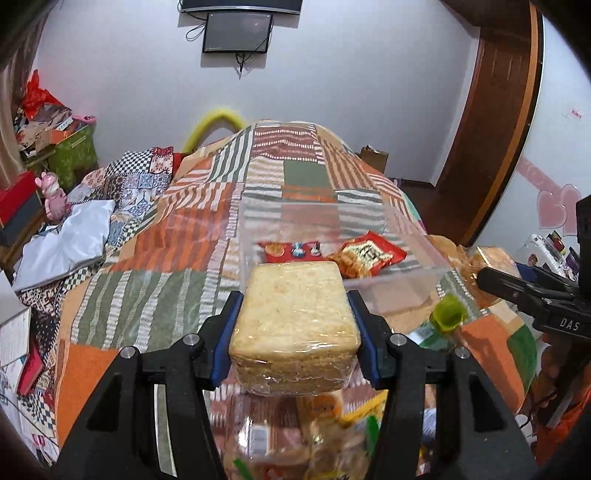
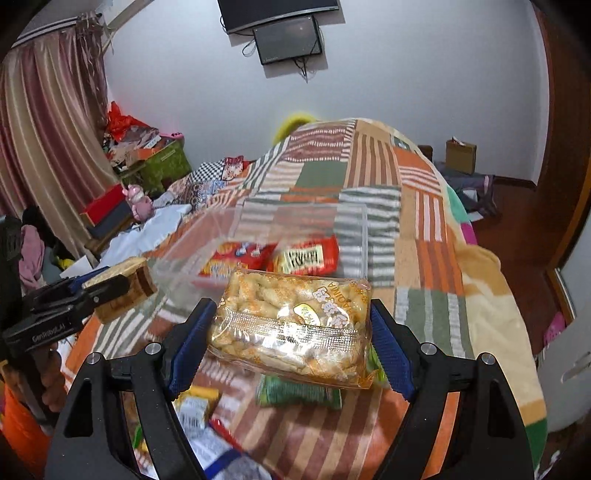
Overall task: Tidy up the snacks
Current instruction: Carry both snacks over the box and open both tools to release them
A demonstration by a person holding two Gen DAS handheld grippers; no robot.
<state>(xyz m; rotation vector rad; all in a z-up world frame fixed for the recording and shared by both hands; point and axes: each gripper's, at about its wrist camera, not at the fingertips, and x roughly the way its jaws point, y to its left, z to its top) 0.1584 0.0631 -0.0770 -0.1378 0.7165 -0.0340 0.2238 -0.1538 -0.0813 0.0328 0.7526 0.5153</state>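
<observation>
Ahead and lower, the clear bin (image 1: 406, 258) lies beyond both claws, the left gripper (image 1: 295, 332) pinching a cracker block (image 1: 295, 314), the right gripper (image 2: 291, 328) a biscuit bag (image 2: 291, 325).

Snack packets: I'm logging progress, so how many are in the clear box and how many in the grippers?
In the clear box: 2 red packets
In the left gripper: 1 wrapped cracker block
In the right gripper: 1 clear snack bag
Total: 4

White wall (image 1: 332, 92), wall-mounted screen (image 1: 236, 32), striped curtain (image 2: 48, 129), possibly wooden door (image 1: 491, 110).
</observation>
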